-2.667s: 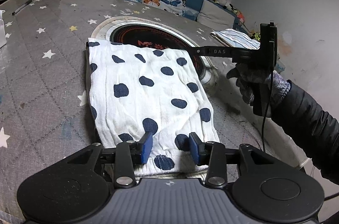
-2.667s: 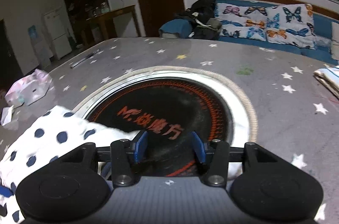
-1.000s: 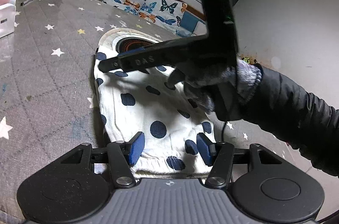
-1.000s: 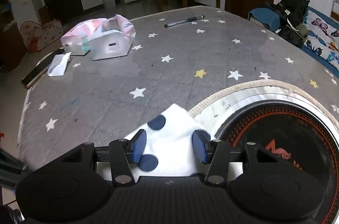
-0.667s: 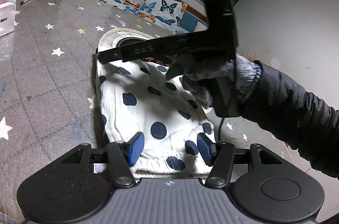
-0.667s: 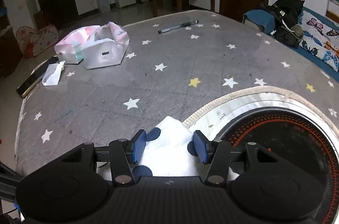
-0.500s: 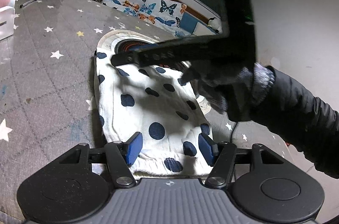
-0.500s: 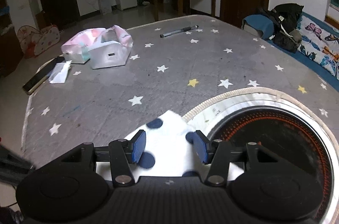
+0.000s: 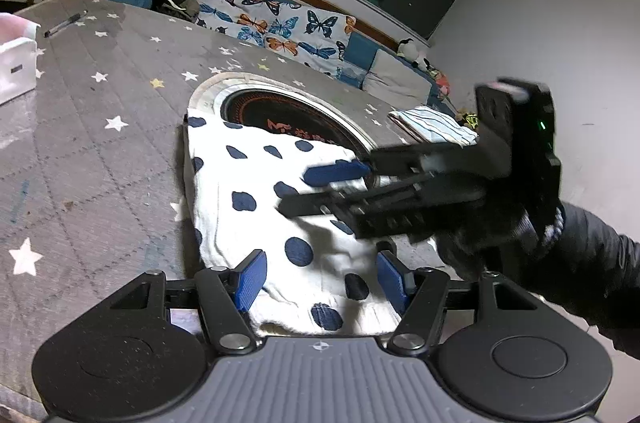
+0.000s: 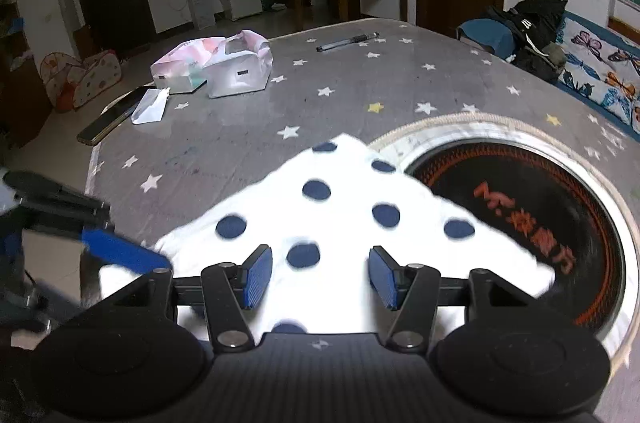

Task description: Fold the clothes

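A white garment with navy dots (image 9: pixel 256 183) lies folded flat on the grey star-patterned table, its far edge over the round black hob. In the right wrist view the garment (image 10: pixel 352 211) fills the middle. My left gripper (image 9: pixel 320 281) is open and empty over the garment's near hem. My right gripper (image 10: pixel 318 279) is open and empty, hovering above the garment's middle; it shows blurred in the left wrist view (image 9: pixel 320 187), coming in from the right. The left gripper's blue finger (image 10: pixel 120 251) shows at the left of the right wrist view.
The round black hob (image 9: pixel 296 119) with its pale rim is set into the table (image 9: pixel 80 151). A folded striped cloth (image 9: pixel 432 125) lies at the far right. White and pink bags (image 10: pixel 224 63), a pen (image 10: pixel 348 41) and a phone (image 10: pixel 112 119) lie on the far side.
My right gripper has pulled back from the garment's far left corner toward its middle and right, still open. The left gripper has stayed over the near hem. The garment has not moved.
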Motion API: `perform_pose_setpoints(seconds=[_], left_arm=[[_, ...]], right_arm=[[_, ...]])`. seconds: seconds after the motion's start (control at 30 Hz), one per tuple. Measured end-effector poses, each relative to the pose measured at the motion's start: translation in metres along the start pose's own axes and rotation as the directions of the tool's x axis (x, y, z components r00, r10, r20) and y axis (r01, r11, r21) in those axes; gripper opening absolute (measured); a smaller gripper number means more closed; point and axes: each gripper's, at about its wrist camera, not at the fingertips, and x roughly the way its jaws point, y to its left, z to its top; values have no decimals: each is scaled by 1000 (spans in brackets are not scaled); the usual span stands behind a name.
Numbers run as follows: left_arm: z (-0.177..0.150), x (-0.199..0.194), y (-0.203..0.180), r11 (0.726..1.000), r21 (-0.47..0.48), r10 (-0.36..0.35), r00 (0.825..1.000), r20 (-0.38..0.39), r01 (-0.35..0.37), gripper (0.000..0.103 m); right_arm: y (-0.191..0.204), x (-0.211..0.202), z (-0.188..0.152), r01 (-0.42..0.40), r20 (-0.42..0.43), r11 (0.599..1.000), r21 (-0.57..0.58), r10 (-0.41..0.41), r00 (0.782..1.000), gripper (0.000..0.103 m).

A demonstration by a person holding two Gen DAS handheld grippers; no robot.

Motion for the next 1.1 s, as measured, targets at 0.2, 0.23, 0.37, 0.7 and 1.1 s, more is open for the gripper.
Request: perform_pose_setpoints(seconds=[0.2, 0.23, 0.37, 0.7, 1.1], left_arm=[[8, 0, 4, 999, -4, 34, 999, 16, -34, 64], [10, 1, 4, 999, -4, 39, 999, 20, -39, 64], [17, 1, 6, 999, -4, 51, 998, 39, -51, 64], [20, 18, 18, 994, -29, 109, 994, 24, -108, 63], [10, 19, 26, 988, -53, 143, 990, -2, -143, 64]], right_arm=[[8, -18, -17, 18, 18, 1000, -7, -18, 1000, 56], [9, -21, -20, 13, 22, 1000, -3, -13, 1000, 56], [13, -27, -29, 17, 28, 1000, -11, -16, 999, 56], [26, -44, -48, 32, 55, 999, -25, -30, 998, 56], [26, -46, -58, 52, 65, 998, -24, -50, 997, 64]])
